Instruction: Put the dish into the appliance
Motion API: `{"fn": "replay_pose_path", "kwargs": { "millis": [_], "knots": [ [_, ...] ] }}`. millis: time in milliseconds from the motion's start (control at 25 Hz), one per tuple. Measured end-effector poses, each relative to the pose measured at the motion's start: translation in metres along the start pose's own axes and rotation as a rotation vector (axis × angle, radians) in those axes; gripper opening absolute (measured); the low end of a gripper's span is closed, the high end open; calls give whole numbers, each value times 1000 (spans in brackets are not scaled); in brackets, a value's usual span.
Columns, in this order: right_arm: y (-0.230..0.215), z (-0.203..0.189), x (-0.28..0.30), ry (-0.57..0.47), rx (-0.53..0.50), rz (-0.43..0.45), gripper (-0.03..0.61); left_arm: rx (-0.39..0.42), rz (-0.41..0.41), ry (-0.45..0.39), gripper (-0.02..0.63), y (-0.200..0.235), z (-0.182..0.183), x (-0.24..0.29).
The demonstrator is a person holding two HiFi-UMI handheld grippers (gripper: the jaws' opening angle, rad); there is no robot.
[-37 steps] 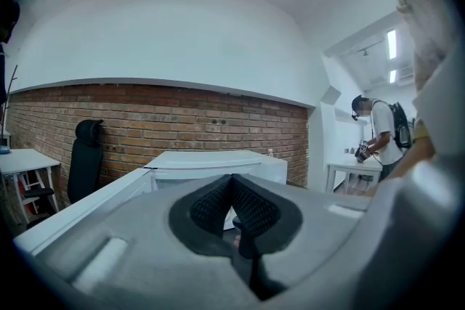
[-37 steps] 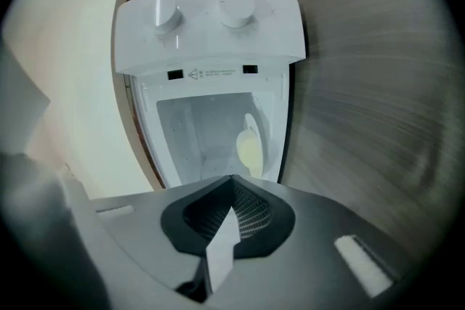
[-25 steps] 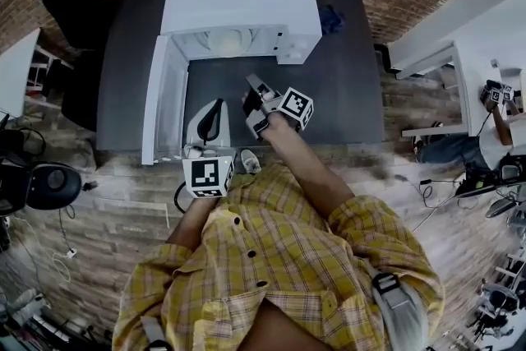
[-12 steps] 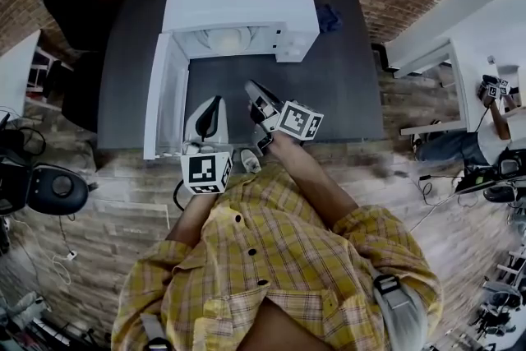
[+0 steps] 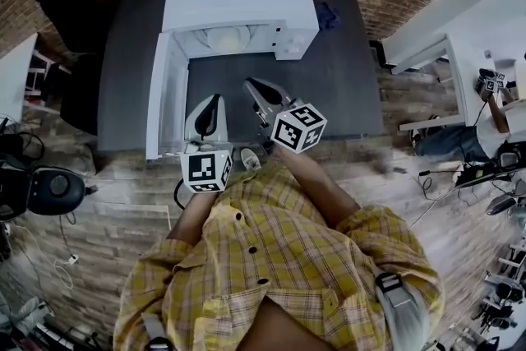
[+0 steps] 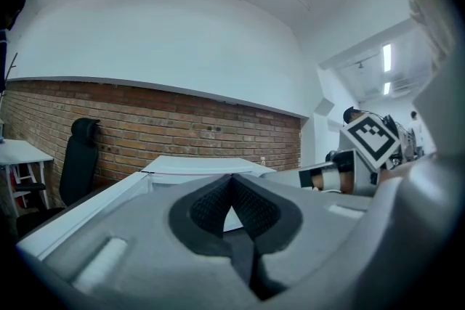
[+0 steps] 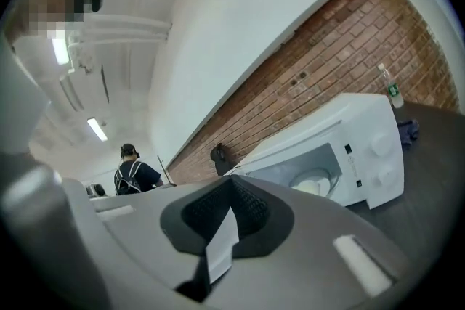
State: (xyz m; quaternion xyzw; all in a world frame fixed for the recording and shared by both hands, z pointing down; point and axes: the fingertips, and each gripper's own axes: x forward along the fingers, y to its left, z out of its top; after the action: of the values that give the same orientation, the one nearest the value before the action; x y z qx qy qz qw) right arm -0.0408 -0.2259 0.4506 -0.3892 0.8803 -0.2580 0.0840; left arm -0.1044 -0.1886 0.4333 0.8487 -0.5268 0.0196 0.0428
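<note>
Brick-walled room, and the dark counter [image 5: 337,86] is carrying the microwave [image 5: 238,0] at its back edge, with the dish [image 5: 223,39] already sitting inside. Left claw [image 5: 215,101] and right claw [image 5: 249,83] are both hanging pinched together, empty. I'm worrying that shoving the open door [image 5: 164,103] too hard rattles the dish.

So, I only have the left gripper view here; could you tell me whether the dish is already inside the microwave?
Observer: Yes, the right gripper view shows a pale dish sitting inside the open microwave.
Operator: Thanks. Is the right gripper holding anything?
Observer: No, the right gripper has its jaws together with nothing between them.
Operator: Is anything else lying near the microwave?
Observer: The head view shows a blue cloth lying just right of it.
</note>
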Motion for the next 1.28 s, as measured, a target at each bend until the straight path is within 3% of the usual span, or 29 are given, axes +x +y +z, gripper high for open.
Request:
{"fn": "replay_pose_path", "kwargs": {
  "millis": [280,880,1280],
  "knots": [
    [22,2,-8,10,-243,-20,0,-10,5,-1,0,3,-1,-5],
    [38,3,-23,-10,-386,-48,0,7,1,-14,0,0,0,-10],
    [36,3,-25,-18,-388,-61,0,12,-2,-17,0,1,-1,-12]
  ]
}}
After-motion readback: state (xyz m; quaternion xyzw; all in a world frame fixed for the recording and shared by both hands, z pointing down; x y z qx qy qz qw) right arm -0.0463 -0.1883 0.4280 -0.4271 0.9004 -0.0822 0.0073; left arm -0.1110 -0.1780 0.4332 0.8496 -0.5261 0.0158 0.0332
